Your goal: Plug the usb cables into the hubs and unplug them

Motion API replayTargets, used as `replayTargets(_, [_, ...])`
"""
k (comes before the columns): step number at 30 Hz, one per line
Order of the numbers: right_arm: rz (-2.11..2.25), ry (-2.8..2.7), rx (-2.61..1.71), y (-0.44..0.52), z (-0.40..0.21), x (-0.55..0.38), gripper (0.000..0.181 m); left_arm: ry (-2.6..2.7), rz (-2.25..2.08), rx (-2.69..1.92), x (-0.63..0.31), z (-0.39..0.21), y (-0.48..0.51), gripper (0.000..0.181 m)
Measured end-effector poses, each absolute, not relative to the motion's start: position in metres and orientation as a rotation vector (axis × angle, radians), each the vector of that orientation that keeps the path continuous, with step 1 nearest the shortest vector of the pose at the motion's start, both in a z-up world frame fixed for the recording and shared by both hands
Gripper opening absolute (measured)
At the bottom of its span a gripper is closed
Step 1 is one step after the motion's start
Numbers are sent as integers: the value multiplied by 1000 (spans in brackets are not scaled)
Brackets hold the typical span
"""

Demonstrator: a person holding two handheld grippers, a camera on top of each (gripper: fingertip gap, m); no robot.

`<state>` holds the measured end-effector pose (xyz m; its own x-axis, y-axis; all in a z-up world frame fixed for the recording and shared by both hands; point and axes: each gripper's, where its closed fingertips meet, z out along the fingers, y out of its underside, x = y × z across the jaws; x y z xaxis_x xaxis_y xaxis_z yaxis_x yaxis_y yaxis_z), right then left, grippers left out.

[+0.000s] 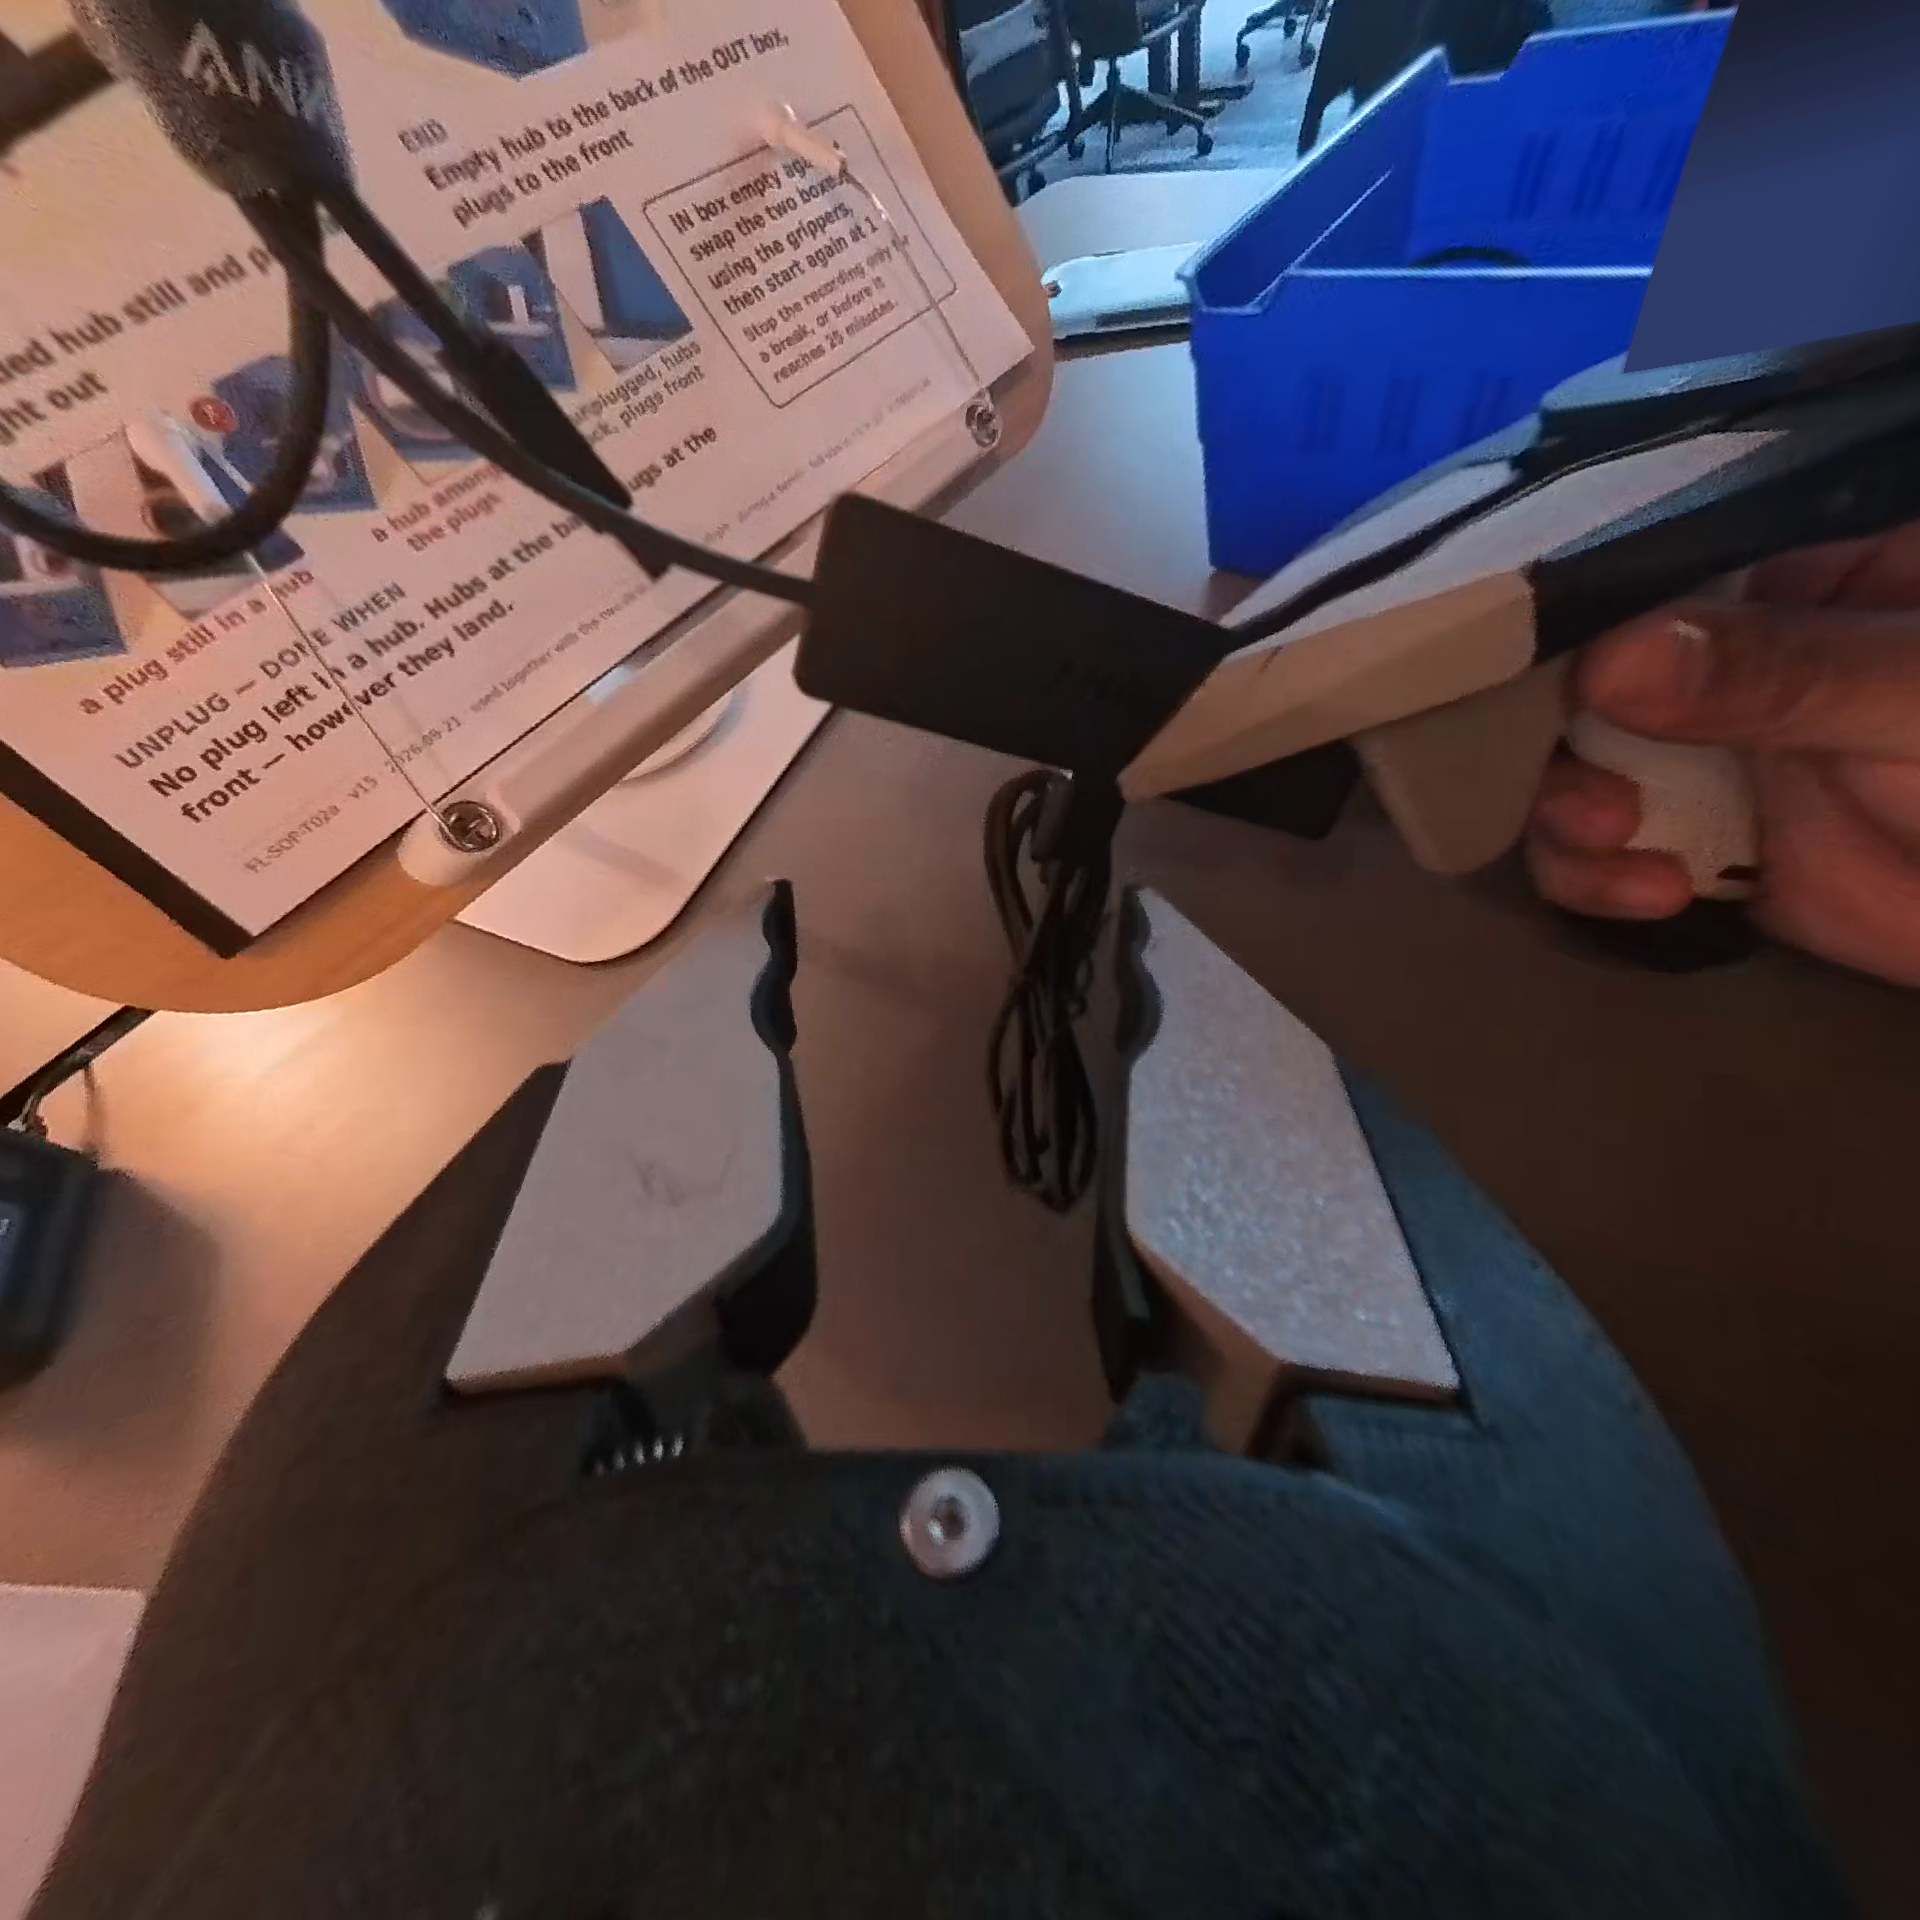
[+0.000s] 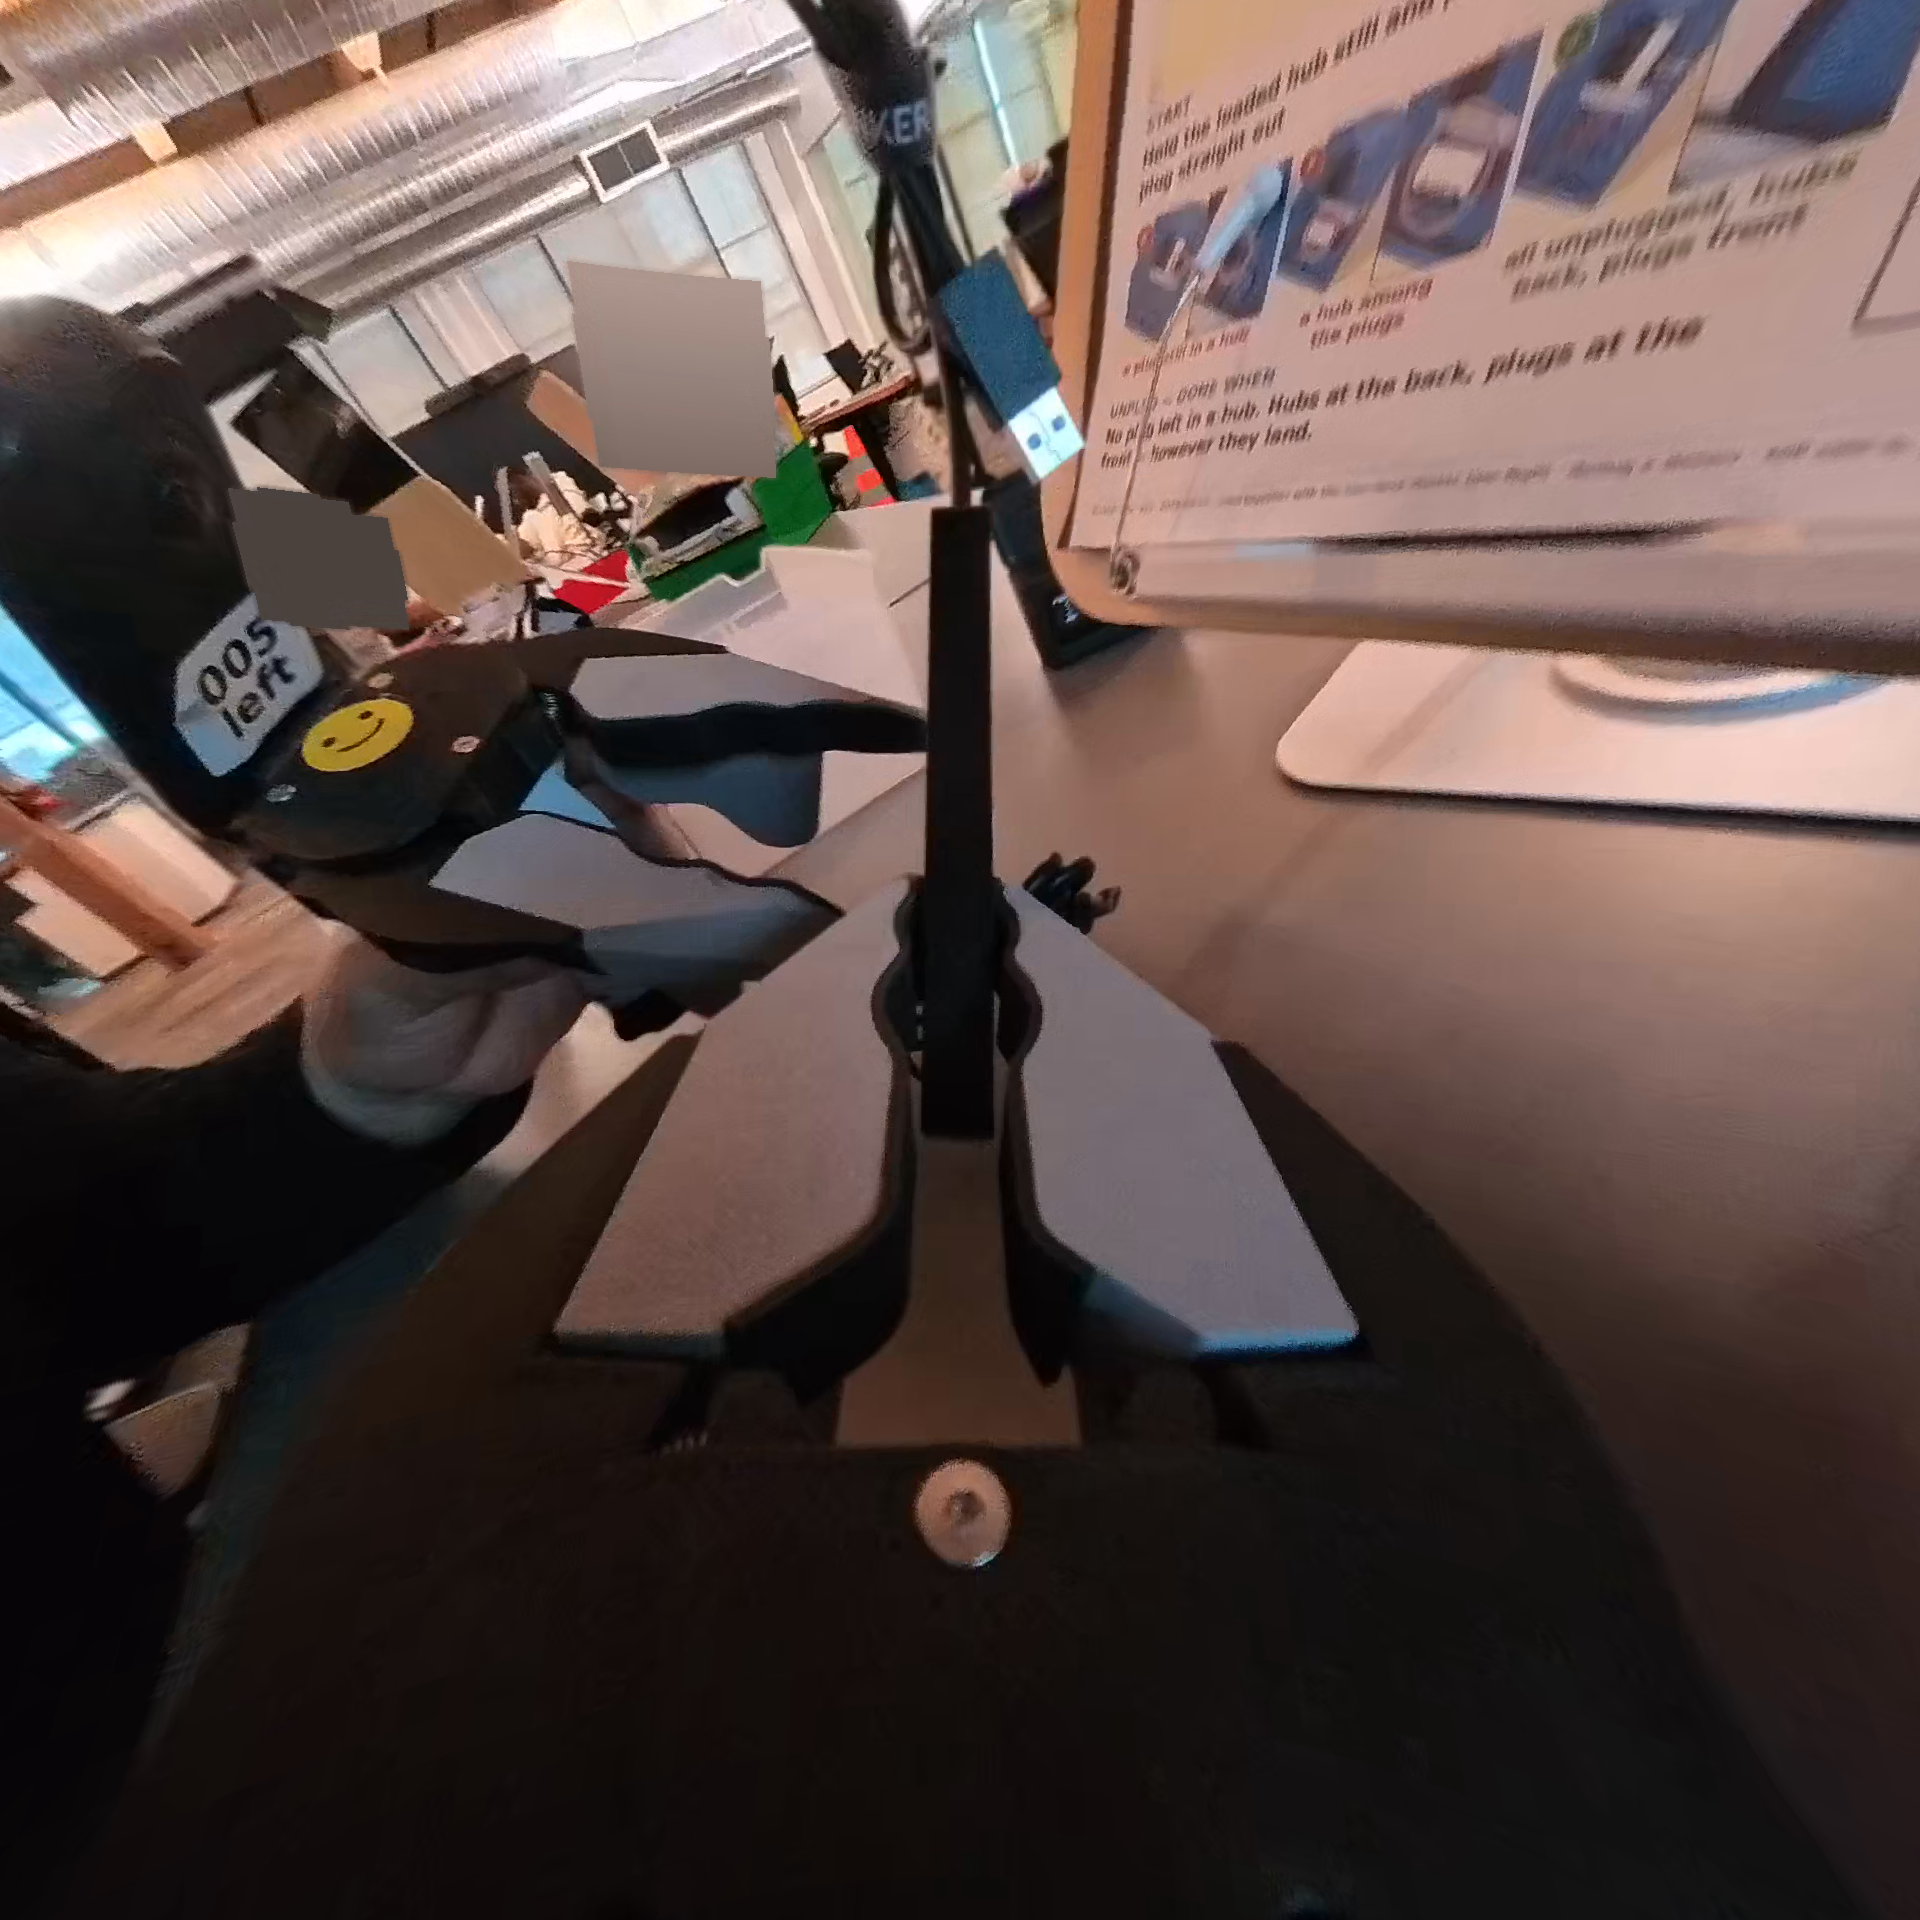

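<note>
Held aloft above the brown desk (image 1: 1558,1195), just in front of the instruction board (image 1: 582,436): a thin black hub (image 1: 997,644), pinched by one short end between the narrowed fingers of the right gripper (image 2: 958,914), seen edge-on in that gripper's own view (image 2: 956,790). Trailing from the hub's far end toward the board, a black lead (image 1: 727,561) looping up to a strapped bundle (image 1: 239,114), with a blue-bodied plug (image 2: 1003,348) dangling free beside the board's edge. Below the hub, resting on the desk, a coiled black cable (image 1: 1039,997). Short of the hub and lower, the left gripper (image 1: 956,925), fingers spread wide and carrying nothing. Off to the right of the hub, a blue bin (image 1: 1403,343). Behind the board, a white stand base (image 2: 1621,727). Likely light and rigid, that hub, with smooth flat faces apt to slip or swivel under a one-ended pinch; safest grip judged to be across the flat faces, clear of the ports. Cables limp and springy, best taken by the stiff plug body, not the cord. Plug still out of the hub, so the plugging step judged not yet done.
</note>
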<state>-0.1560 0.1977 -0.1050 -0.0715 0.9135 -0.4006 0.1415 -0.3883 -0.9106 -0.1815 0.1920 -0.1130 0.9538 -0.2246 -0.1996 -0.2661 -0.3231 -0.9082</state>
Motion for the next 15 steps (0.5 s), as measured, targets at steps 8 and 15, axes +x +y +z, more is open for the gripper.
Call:
replayTargets(8, [1537,-1071,-1318,198,-58,-144,7,470,-206,-2002,-136,-129,182,76])
replayTargets(15, [1620,-1093,-1137,177,-25,-123,7,534,-213,-2020,-127,-143,181,30])
